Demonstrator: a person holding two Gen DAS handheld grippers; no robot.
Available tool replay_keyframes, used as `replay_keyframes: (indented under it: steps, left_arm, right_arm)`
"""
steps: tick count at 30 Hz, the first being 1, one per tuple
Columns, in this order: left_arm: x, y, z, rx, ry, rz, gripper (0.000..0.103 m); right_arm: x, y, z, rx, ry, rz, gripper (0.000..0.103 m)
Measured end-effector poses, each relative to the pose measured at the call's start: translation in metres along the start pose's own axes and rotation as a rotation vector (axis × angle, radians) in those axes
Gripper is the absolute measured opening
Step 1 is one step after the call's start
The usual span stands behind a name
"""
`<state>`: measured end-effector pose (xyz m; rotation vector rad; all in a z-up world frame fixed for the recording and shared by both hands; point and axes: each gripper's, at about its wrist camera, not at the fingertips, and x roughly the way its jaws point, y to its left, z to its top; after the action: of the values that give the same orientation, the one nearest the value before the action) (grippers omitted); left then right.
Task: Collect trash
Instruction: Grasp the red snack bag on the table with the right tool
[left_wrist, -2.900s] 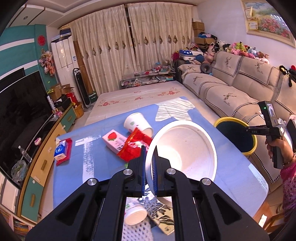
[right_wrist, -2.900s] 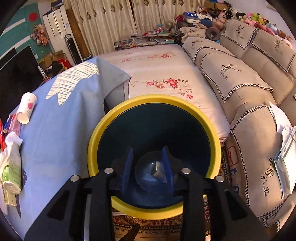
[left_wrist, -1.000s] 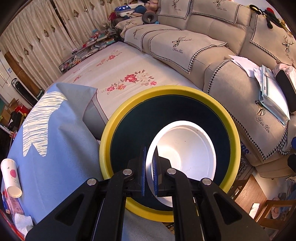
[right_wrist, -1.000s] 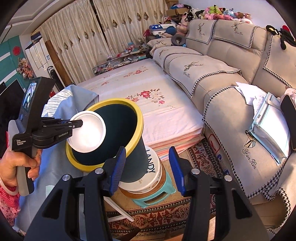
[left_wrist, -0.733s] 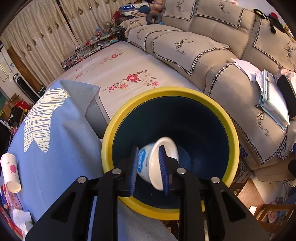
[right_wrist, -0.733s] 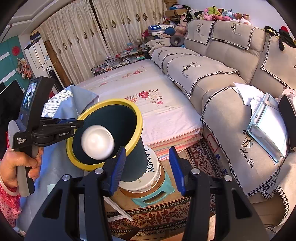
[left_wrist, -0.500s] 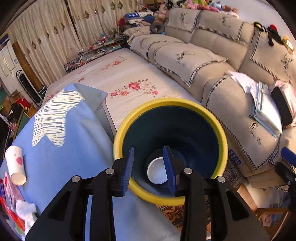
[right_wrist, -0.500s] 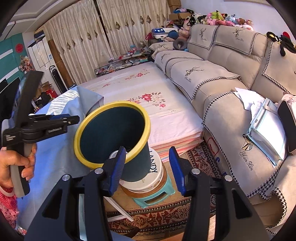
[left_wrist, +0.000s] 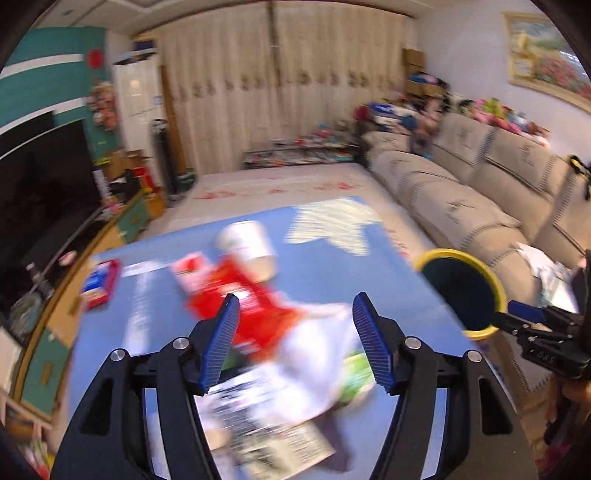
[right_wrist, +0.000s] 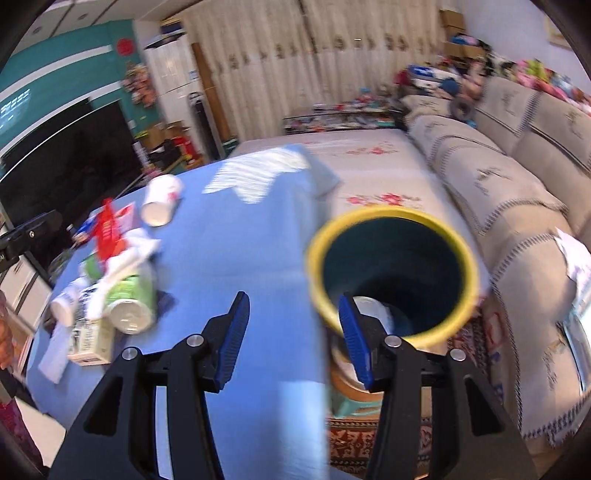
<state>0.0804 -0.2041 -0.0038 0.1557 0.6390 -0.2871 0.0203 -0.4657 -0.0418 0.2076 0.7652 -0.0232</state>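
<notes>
My left gripper (left_wrist: 295, 341) is open and empty above a blurred pile of trash on the blue table: a red wrapper (left_wrist: 240, 310), white crumpled paper (left_wrist: 314, 350), a printed carton (left_wrist: 258, 424) and a white paper cup (left_wrist: 247, 243). The yellow-rimmed dark bin (left_wrist: 461, 288) stands off the table's right edge. My right gripper (right_wrist: 293, 339) is open and empty, over the table edge next to the bin (right_wrist: 391, 273), with a white bowl (right_wrist: 373, 310) inside it. The pile shows at the left in the right wrist view: a green can (right_wrist: 129, 299), a carton (right_wrist: 88, 332), a cup (right_wrist: 160, 199).
A blue cloth covers the table (right_wrist: 240, 240). A beige sofa (left_wrist: 480, 199) runs along the right. A floral mat (right_wrist: 369, 173) lies behind the table. A TV and cabinet (left_wrist: 44, 192) stand at the left. A red and blue packet (left_wrist: 99, 284) lies at the table's left.
My left gripper let the white bowl drop into the bin, opened wide and swung back left over the trash pile. My right gripper turned left toward the table. Both views are motion-blurred.
</notes>
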Motion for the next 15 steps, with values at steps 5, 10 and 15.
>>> replay_keyframes:
  steps: [5, 10, 15]
  left_arm:
    - [-0.031, 0.080, -0.036, -0.113, 0.003, 0.128, 0.063]
    - [-0.050, 0.125, -0.058, -0.189, -0.013, 0.182, 0.063]
    - [-0.059, 0.153, -0.070, -0.225, -0.029, 0.193, 0.064]
  right_arm:
    - [0.023, 0.094, 0.023, -0.151, 0.003, 0.146, 0.048]
    - [0.056, 0.180, 0.045, -0.323, 0.038, 0.243, 0.050]
    - [0.092, 0.230, 0.056, -0.470, 0.072, 0.216, 0.075]
